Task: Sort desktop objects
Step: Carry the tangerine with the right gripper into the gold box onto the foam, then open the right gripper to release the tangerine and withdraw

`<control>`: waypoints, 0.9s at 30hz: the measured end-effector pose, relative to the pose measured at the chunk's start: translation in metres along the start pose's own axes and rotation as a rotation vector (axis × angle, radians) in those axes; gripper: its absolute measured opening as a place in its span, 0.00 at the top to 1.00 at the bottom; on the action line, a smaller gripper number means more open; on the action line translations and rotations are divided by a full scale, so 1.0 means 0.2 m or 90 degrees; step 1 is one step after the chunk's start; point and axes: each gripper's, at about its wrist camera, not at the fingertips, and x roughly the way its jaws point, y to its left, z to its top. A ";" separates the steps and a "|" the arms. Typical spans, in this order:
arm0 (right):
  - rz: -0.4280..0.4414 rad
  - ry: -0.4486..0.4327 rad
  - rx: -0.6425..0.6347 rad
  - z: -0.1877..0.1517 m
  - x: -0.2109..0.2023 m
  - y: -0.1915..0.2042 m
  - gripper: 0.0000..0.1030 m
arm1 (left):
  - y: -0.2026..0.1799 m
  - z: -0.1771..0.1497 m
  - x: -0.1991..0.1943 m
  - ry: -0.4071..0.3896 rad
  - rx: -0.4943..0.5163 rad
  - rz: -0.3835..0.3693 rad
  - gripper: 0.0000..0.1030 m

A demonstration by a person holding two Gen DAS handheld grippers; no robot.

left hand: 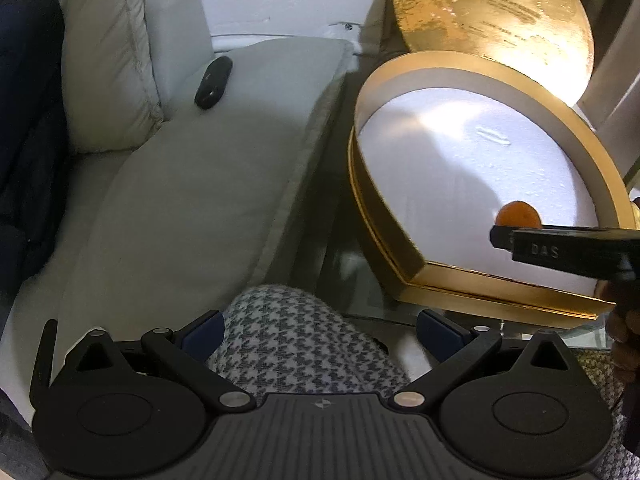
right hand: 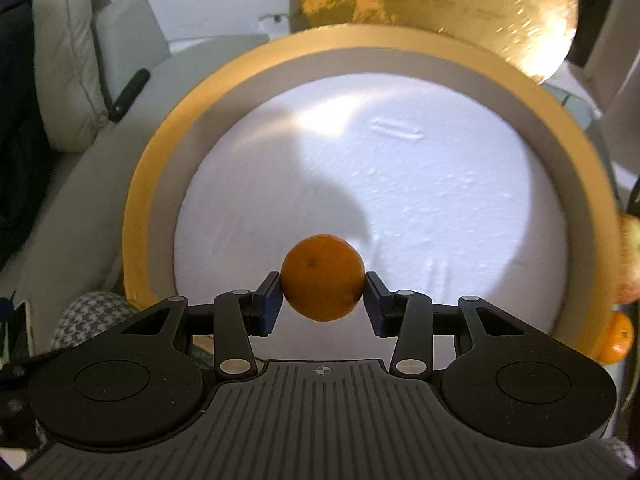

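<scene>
orange and smooth-skinned, the tangerine (right hand: 322, 277) sits clamped in the right gripper (right hand: 322, 300) above the gold box (right hand: 136, 216) with its white foam floor. the left gripper (left hand: 320, 334) hangs wide open over a houndstooth knee (left hand: 304, 344). beyond, the gold lid (right hand: 480, 8) leans.

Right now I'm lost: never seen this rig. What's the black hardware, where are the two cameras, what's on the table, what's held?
No robot here: a person carries a two-finger hand-held gripper in each hand, each with a fisheye camera looking forward along its fingers. The black plates and linkages at the bottom of each picture are the tool itself.

Right wrist view: the right hand-held gripper is clamped on a small orange, over the white floor of a round gold box.

Left wrist view: the left hand-held gripper is open, holding nothing, above a houndstooth-clad knee. It sees the same box from the side, on a glass table; the gold lid leans behind. More fruit sits at the box's right.
</scene>
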 end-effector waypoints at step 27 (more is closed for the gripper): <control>0.017 0.035 0.003 0.03 0.14 0.07 0.46 | -0.02 -0.03 0.00 0.010 0.016 0.009 0.01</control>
